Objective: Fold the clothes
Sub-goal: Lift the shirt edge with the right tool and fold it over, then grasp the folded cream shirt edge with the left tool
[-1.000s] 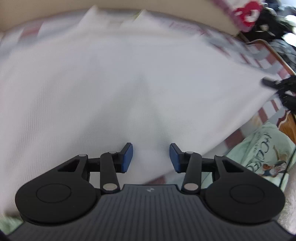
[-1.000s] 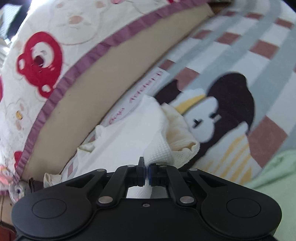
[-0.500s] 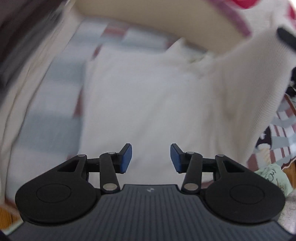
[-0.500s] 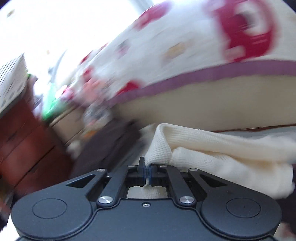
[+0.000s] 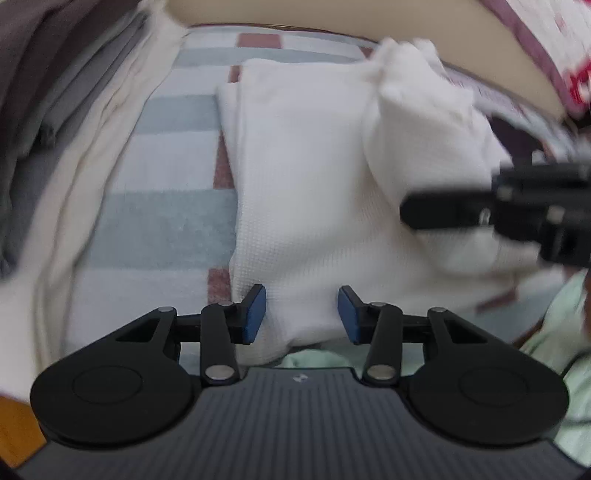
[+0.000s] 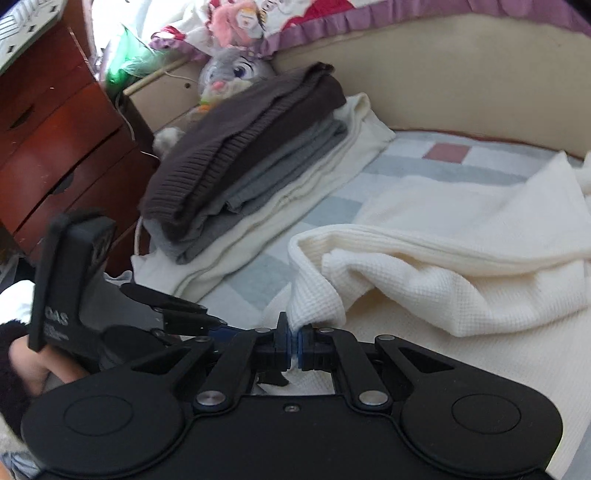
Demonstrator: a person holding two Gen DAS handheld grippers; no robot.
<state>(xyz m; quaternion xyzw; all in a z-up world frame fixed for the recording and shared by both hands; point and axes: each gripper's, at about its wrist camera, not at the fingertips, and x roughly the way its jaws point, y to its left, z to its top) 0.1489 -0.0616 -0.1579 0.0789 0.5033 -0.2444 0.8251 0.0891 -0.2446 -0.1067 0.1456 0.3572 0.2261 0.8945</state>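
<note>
Fingers of the right gripper (image 6: 293, 345) are pressed together on an edge of the cream waffle-knit garment (image 6: 443, 280), a fold of it draped up from the pinch; the left gripper (image 5: 301, 315) has its blue pads spread, the garment's near hem lying between them, unclamped. Its long axis runs away from the left gripper toward the bed's headboard (image 5: 332, 18), so the pinched flap lies to the right of the left fingers. It rests on a checked blanket (image 5: 162, 221); a stack of folded clothes (image 6: 243, 162) sits by the bed's left edge, with a wooden drawer unit (image 6: 55, 147) beyond.
</note>
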